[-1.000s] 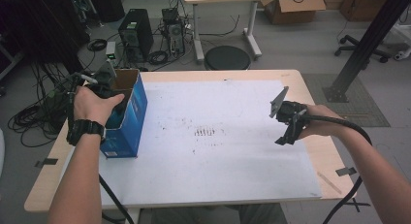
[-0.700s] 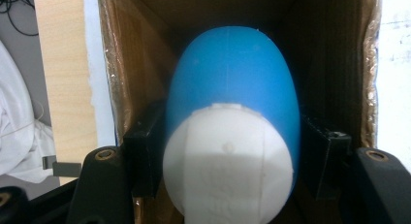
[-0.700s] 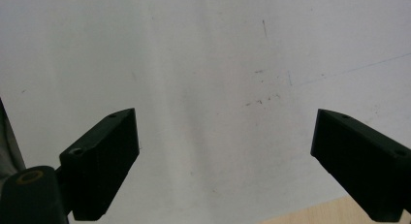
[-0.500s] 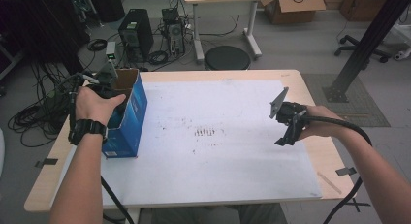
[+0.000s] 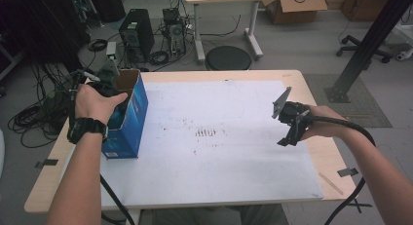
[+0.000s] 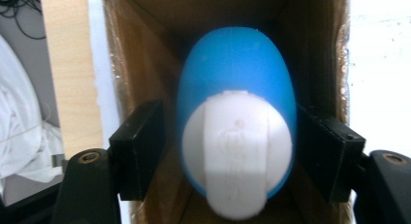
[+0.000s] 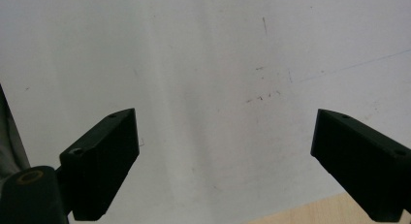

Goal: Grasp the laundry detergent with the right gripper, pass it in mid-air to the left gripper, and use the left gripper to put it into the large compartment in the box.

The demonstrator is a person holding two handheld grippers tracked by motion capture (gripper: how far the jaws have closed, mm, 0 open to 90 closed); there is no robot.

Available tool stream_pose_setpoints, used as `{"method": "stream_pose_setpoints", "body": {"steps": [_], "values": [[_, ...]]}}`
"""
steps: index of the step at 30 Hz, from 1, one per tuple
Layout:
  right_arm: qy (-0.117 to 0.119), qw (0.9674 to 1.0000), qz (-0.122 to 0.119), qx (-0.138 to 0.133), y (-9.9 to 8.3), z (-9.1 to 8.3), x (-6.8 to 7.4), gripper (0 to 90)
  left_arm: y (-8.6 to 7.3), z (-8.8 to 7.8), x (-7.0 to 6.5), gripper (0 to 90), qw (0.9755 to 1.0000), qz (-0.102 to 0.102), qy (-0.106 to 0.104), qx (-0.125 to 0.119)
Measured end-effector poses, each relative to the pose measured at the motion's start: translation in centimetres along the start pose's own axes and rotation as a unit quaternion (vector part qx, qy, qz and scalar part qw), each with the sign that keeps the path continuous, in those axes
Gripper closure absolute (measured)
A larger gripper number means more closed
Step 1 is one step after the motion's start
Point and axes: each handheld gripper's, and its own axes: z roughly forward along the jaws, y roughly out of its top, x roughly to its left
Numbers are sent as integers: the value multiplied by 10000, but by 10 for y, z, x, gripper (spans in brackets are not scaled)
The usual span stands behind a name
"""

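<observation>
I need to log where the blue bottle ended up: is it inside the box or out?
Inside: the blue bottle sits between the cardboard walls of the box, white cap towards the camera.

The blue bottle (image 6: 237,88) with its white cap (image 6: 236,151) sits inside the blue cardboard box (image 5: 127,119), cap end pointing up toward the opening and the rounded plastic body running down into the brown interior. The cap is broad and rounded, with a raised band across its middle. Inside the box, the bottle lies roughly midway between the two long walls. The box itself is tall and narrow, open at the top, brown inside and glossy blue outside, standing upright with its flaps raised, at the bench's (image 5: 316,152) left edge, partly on the white sheet (image 5: 229,161) that covers it.
</observation>
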Motion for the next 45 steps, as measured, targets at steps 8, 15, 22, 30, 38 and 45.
{"method": "stream_pose_setpoints", "body": {"steps": [8,15,22,30,38,45], "values": [[-13,10000,-18,-41,1,-6,1,98,1,-24,-2,272,9998,127,76,-109],[-43,10000,-33,-83,4,-10,2,98,-1,-49,-12,241,9987,385,57,-332],[-33,9999,-46,-85,10,-11,4,98,-2,-59,-36,207,9953,835,-109,-473],[117,9992,6,-377,16,-13,5,77,-3,-54,-74,131,9874,1441,-388,-526],[261,9984,29,-503,19,-10,4,55,-4,-40,-111,79,9770,1937,-693,-557],[537,9949,132,-849,20,-12,-1,34,-8,-26,-139,51,9693,2194,-963,-551]]}}
